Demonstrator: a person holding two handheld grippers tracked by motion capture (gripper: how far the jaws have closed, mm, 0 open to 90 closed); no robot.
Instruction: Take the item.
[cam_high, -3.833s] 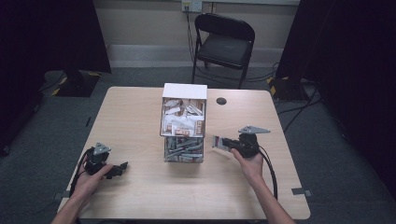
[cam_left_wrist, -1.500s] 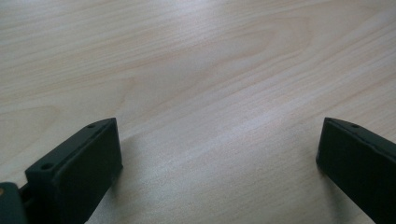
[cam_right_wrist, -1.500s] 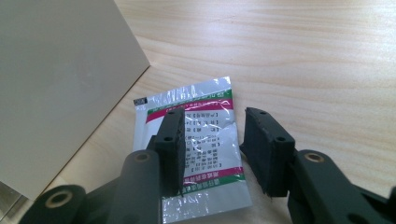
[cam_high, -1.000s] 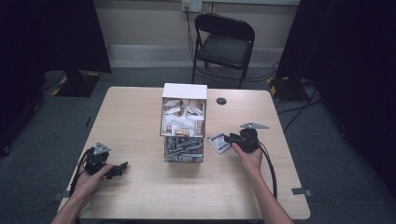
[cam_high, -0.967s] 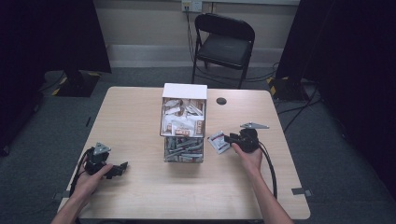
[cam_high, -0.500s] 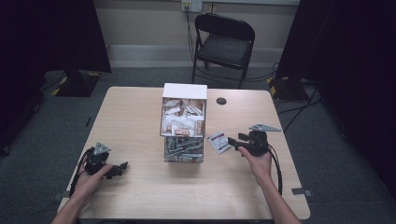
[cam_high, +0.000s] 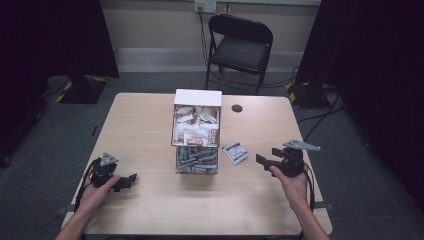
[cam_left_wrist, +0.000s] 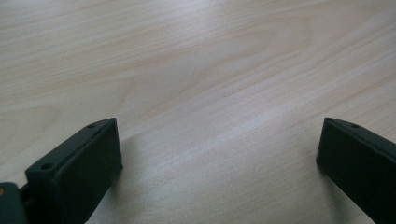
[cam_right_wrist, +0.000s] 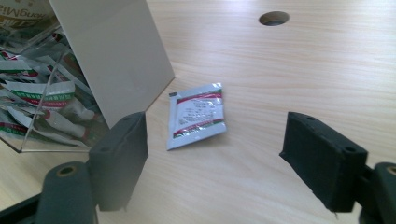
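The right gripper (cam_high: 263, 160) hovers low over the table (cam_high: 150, 125) toward its right edge, jaws spread wide with nothing between them. In the right gripper view the sachet (cam_right_wrist: 196, 115) lies flat on the wood ahead of the jaws, a small white packet with red and green print. In the high view the sachet (cam_high: 235, 151) rests just beside the right side of the clear box (cam_high: 196, 135), apart from the gripper and between it and the box. The box stands near the middle of the table, with its white lid panel raised at the far end and many similar sachets piled inside.

The left gripper (cam_high: 127, 180) rests near the table's front left corner, well apart from the box. Its jaws are also spread wide and empty, with only bare wood between them in the left gripper view.

The step in hand looks like moving single sachets between box and table, with this one lying loose and ungripped. If it is to be picked up, the next move calls for bringing the right gripper forward and down so the jaws straddle the packet. Being thin and flat on the wood, it may slide or slip under a jaw, so one jaw will likely need to catch an edge before closing
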